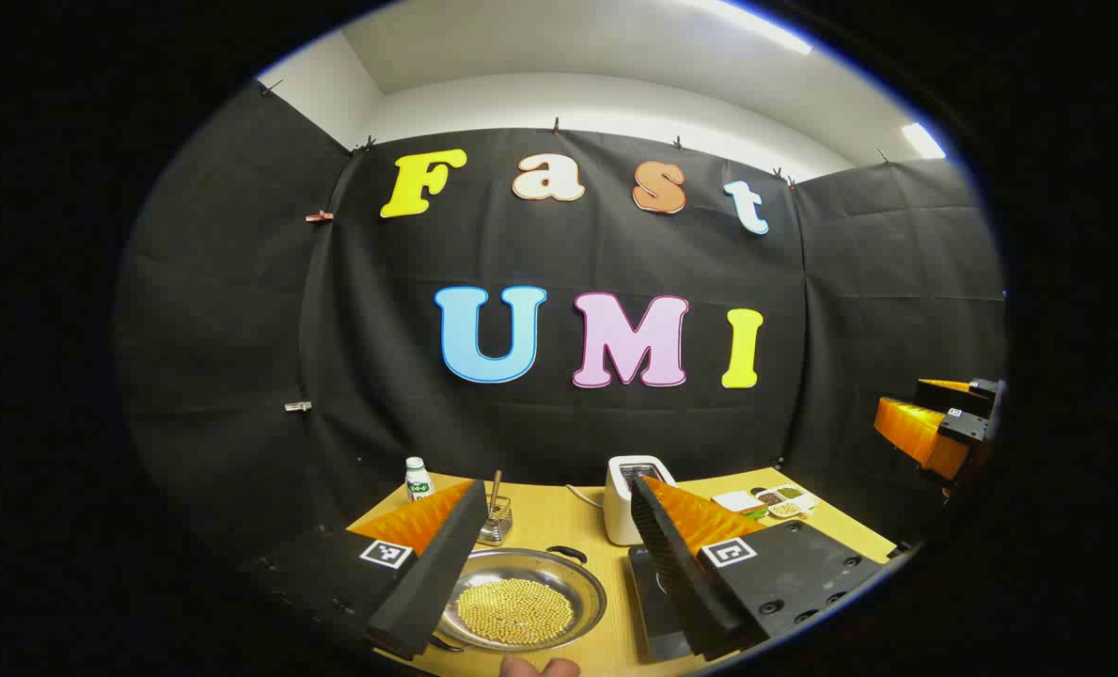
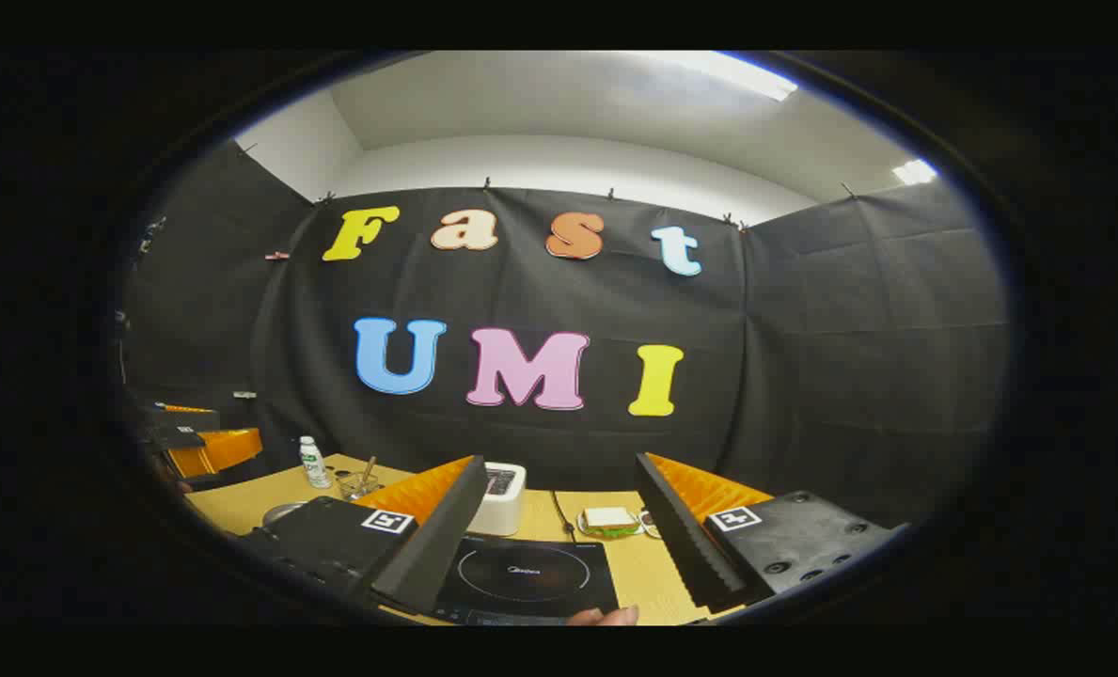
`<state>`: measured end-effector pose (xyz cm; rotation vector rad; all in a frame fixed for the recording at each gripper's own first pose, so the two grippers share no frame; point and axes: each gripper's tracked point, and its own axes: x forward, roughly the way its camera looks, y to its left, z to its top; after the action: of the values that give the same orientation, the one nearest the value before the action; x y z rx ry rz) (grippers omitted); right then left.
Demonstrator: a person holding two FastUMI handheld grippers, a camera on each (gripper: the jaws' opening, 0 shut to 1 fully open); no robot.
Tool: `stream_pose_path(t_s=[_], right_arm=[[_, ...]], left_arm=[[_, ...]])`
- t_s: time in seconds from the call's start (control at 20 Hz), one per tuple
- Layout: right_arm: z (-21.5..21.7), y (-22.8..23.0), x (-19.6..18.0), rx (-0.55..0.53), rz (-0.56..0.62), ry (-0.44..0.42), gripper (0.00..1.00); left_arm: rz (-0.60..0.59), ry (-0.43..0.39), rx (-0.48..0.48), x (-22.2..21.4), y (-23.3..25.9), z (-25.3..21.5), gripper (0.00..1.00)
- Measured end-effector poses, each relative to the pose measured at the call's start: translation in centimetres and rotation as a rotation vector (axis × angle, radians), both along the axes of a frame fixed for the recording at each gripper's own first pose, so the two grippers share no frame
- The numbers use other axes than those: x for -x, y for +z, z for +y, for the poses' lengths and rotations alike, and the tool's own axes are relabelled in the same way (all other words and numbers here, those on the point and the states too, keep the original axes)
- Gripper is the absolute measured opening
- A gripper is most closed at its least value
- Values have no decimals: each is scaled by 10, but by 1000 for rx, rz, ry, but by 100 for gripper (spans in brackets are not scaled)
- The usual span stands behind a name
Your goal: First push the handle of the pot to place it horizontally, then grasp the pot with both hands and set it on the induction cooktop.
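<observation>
Now, over the yellow wooden worktop (image 1: 559,522) both tools hang high with nothing between their fingers; the left hand-held gripper (image 1: 551,555) is spread wide above the shallow round steel pot (image 1: 521,597), which lies flat, holds a heap of small yellow beans and has a black handle (image 1: 566,553) at its far rim; just beyond stand a white toaster (image 1: 626,498), a small white green-labelled bottle (image 1: 417,478) and a wire holder with a stick (image 1: 495,517). The right hand-held gripper (image 2: 559,531), equally apart, looks down on the flat black induction cooktop (image 2: 530,575), its brand mark too small to read; a plated sandwich (image 2: 609,520) sits behind; the pot is to the cooktop's left.
</observation>
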<state>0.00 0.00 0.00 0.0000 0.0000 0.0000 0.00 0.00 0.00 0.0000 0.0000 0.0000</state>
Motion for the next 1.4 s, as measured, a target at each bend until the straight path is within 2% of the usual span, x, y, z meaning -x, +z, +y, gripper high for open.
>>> stream_pose_path(t_s=[1.05, 1.25, 1.4], right_arm=[[3, 1, 3, 20, 13, 4, 98], [4, 2, 5, 25, 14, 6, 98], [4, 3, 8, 35, 9, 9, 98]], left_arm=[[-10, -20, -3, 5, 0, -5, 95], [-27, -60, -19, 10, 7, -4, 5], [52, -57, 20, 12, -10, 1, 5]])
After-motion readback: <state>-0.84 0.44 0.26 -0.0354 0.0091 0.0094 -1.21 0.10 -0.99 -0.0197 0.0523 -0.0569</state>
